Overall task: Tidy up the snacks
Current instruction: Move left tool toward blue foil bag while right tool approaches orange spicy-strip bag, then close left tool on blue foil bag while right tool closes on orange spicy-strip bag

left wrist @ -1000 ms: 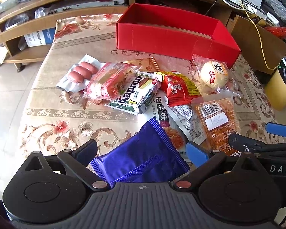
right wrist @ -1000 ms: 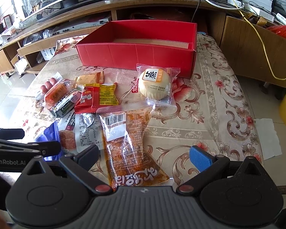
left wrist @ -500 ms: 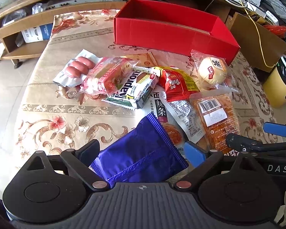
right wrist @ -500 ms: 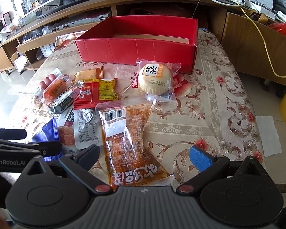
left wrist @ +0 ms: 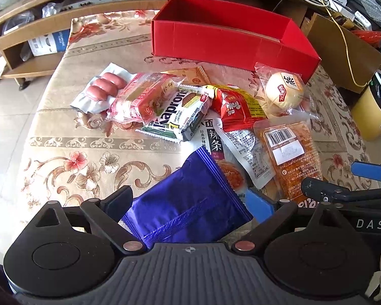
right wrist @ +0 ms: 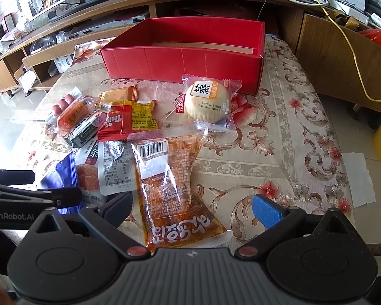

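Note:
Several snack packs lie in a heap on the floral tablecloth before an empty red box (left wrist: pixel 231 40) (right wrist: pixel 185 58). My left gripper (left wrist: pixel 190 200) is open, its fingers either side of a blue foil pack (left wrist: pixel 185 203). My right gripper (right wrist: pixel 190 203) is open, its fingers either side of an orange spicy-strip pack (right wrist: pixel 170 178), which also shows in the left wrist view (left wrist: pixel 289 155). A round bun in clear wrap (right wrist: pixel 207 101) lies by the box. A red-yellow pack (right wrist: pixel 129 119), a Kaproni wafer pack (left wrist: pixel 180 114) and sausages (left wrist: pixel 104 87) lie to the left.
A wooden TV bench (right wrist: pixel 216 2) with cables runs behind the table. A yellow bin (left wrist: pixel 373 111) stands on the floor at right. The table edge drops to tiled floor (left wrist: pixel 10 96) at left. White paper (right wrist: pixel 358 178) lies on the floor at right.
Both grippers have moved slightly forward over the packs they straddle. The packs have not moved.

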`<state>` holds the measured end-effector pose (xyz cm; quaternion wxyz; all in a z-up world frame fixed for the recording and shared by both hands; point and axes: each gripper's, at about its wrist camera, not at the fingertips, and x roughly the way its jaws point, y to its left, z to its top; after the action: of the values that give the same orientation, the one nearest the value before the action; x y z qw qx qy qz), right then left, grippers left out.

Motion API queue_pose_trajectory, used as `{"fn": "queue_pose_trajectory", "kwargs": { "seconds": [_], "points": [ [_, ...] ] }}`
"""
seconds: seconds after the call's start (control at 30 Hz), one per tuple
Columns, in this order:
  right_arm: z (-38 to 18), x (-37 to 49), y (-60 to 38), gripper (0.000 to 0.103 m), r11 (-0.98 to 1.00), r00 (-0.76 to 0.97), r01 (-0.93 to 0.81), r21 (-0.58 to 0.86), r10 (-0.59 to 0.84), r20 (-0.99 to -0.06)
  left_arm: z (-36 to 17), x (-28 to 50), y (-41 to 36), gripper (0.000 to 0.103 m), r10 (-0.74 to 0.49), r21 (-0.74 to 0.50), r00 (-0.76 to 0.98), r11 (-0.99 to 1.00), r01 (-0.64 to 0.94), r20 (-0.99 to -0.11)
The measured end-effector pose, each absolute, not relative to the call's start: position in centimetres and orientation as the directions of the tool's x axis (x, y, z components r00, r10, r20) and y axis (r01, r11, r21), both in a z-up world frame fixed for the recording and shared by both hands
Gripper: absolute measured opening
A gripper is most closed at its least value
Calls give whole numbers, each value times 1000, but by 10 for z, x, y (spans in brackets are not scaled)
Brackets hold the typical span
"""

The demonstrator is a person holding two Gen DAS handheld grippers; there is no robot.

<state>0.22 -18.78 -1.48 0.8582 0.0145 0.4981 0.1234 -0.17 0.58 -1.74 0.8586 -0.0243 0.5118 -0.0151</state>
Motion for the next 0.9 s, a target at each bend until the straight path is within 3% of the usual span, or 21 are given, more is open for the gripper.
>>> {"fn": "queue_pose_trajectory", "kwargs": {
  "seconds": [0.63,0.9],
  "points": [
    [-17,3,-187,99,966,455,-209,153,235,-859,-19,-4,6,97,-50,-48,471,999,15,-881],
    [-16,7,-187,99,961,436,-229,155,244,-866,-19,-7,4,99,-74,-30,450,994,104,-890]
  ]
}}
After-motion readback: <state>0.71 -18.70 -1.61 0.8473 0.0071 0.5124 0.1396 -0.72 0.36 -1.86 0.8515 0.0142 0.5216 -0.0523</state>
